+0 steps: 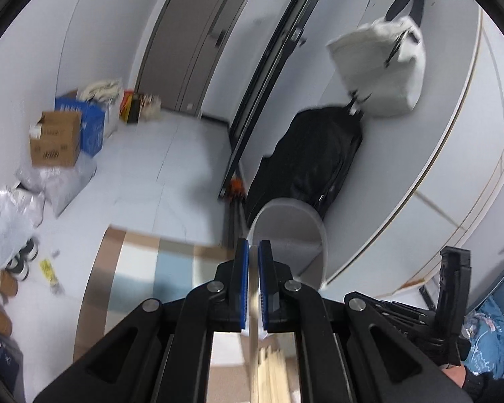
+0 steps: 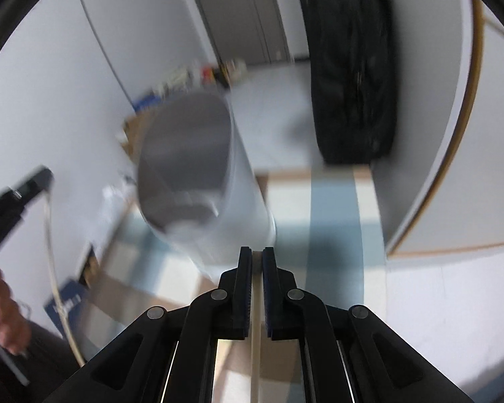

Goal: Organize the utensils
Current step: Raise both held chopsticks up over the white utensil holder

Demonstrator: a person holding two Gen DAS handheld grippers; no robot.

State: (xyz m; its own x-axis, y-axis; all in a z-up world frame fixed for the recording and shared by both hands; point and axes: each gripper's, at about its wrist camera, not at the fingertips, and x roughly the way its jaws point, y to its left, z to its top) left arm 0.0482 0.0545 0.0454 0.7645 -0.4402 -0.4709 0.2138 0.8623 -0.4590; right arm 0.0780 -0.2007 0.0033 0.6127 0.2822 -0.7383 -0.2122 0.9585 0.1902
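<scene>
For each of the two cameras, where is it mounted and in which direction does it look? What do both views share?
Left wrist view: sits on the left gripper, looks along its shut fingers, which pinch a pale stick, toward the grey container; the right gripper shows at right.
Right wrist view: sits on the right gripper, also pinching a pale stick, facing the container; a hand shows at left.
Shared: container, black bag, checked mat.

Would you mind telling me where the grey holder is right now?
In the left wrist view, the grey holder stands just beyond the left gripper, in front of the black bag.
</scene>
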